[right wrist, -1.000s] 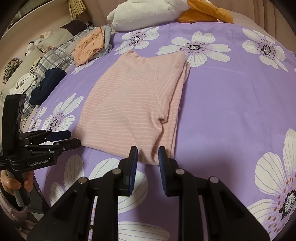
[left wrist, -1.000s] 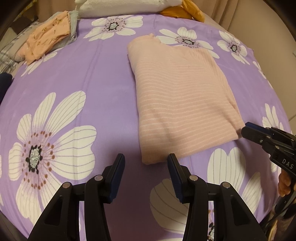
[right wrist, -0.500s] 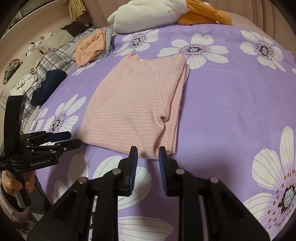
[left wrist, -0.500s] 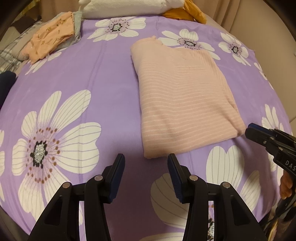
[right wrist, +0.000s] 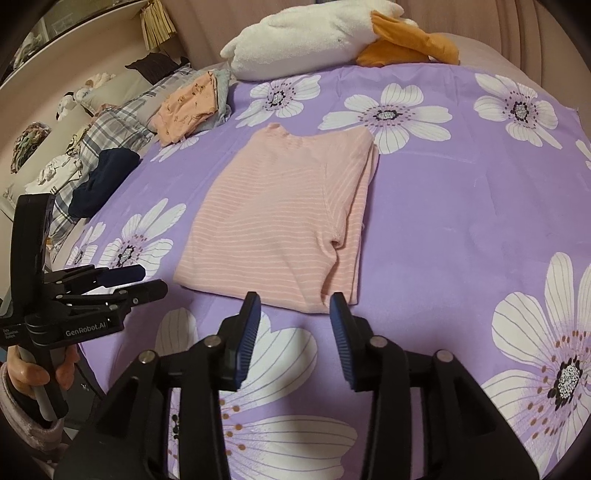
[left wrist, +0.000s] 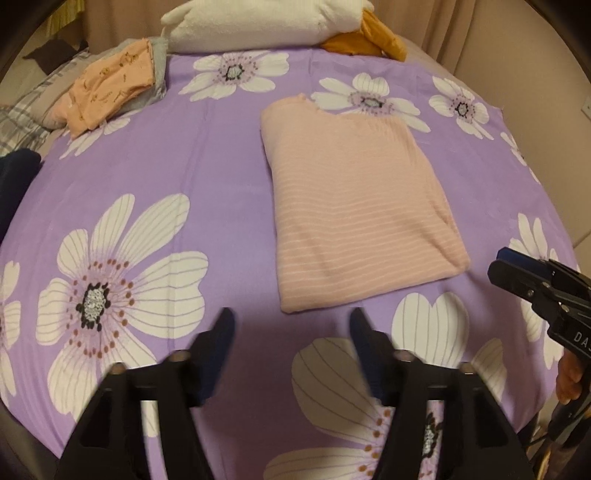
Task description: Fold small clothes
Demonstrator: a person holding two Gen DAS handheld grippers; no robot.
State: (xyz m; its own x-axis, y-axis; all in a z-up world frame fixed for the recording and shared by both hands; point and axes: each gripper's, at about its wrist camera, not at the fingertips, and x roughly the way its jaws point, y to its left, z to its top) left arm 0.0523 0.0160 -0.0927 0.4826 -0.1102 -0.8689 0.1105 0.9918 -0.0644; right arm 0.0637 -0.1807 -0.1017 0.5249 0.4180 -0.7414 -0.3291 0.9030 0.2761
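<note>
A pink striped shirt (left wrist: 354,206) lies folded lengthwise on the purple flowered bedspread (left wrist: 184,166); it also shows in the right wrist view (right wrist: 280,221). My left gripper (left wrist: 291,332) is open and empty, just short of the shirt's near left corner. My right gripper (right wrist: 293,314) is open and empty, just short of the shirt's near right hem. Each gripper shows in the other's view, the right one (left wrist: 517,273) and the left one (right wrist: 129,280), both beside the shirt and apart from it.
A folded orange printed garment (left wrist: 110,88) on grey cloth lies at the far left. A white and orange plush toy (right wrist: 332,33) lies at the head of the bed. A dark navy garment (right wrist: 99,181) and plaid bedding (right wrist: 92,136) lie left of the bedspread.
Both grippers have pulled back from the shirt's near edge and their jaws have opened wider. The shirt has stayed flat.
</note>
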